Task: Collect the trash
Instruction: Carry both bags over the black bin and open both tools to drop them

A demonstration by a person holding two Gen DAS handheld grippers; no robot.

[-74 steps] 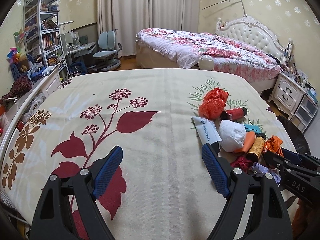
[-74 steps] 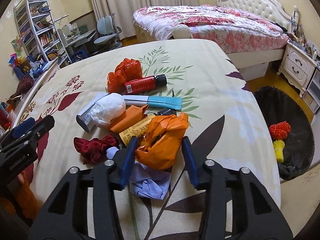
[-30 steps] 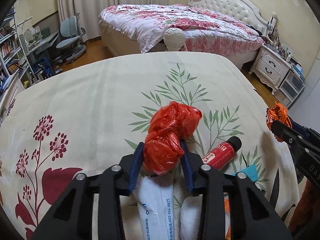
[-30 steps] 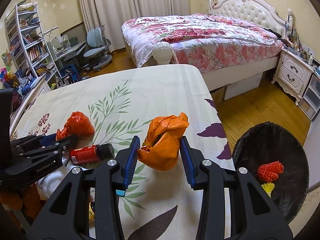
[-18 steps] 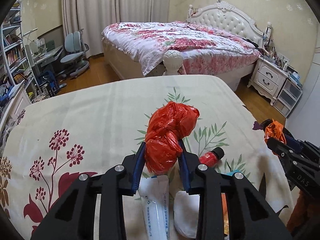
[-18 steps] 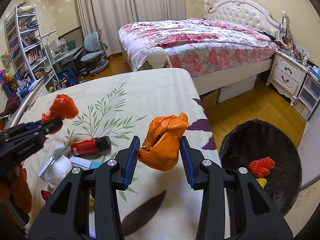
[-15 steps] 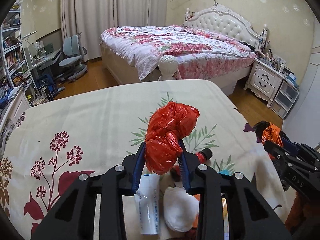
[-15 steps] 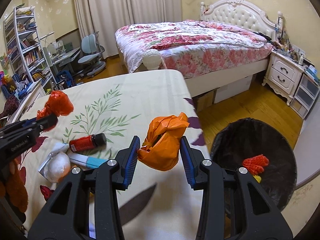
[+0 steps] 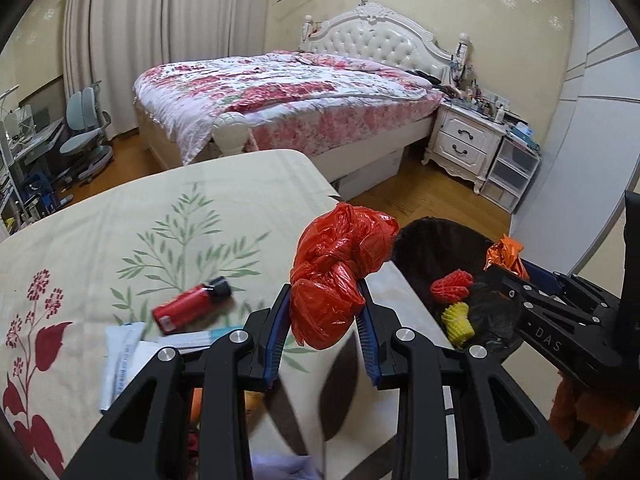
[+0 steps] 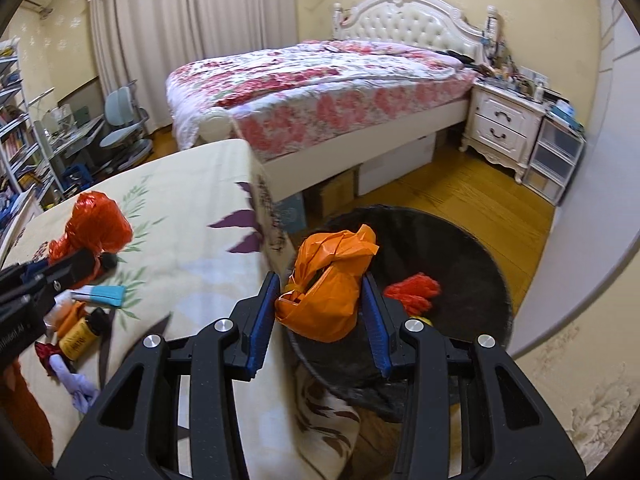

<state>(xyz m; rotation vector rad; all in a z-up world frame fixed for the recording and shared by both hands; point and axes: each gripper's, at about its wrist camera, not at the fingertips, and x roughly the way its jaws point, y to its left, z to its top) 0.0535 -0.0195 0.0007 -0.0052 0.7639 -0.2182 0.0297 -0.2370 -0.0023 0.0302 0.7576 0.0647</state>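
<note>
My left gripper [image 9: 323,310] is shut on a crumpled red plastic bag [image 9: 336,276] and holds it above the right edge of the cloth-covered table [image 9: 224,200]. My right gripper [image 10: 320,312] is shut on an orange plastic bag [image 10: 328,288] and holds it over the near rim of the black-lined trash bin [image 10: 460,264]. The bin also shows in the left wrist view [image 9: 432,248], with a red foam net [image 9: 451,285] and a yellow one [image 9: 458,322] inside. The red bag shows at the left of the right wrist view [image 10: 96,220].
On the table lie a red bottle [image 9: 190,306], a white tube [image 9: 120,356], a yellow bottle [image 10: 78,334], a purple scrap [image 10: 78,386] and other litter. A flowered bed [image 9: 288,92] and a white nightstand [image 9: 464,140] stand beyond on the wooden floor.
Both grippers have swung right with their bags. The orange bag has moved from over the table to over the bin. The red bag has moved to the table's right edge.
</note>
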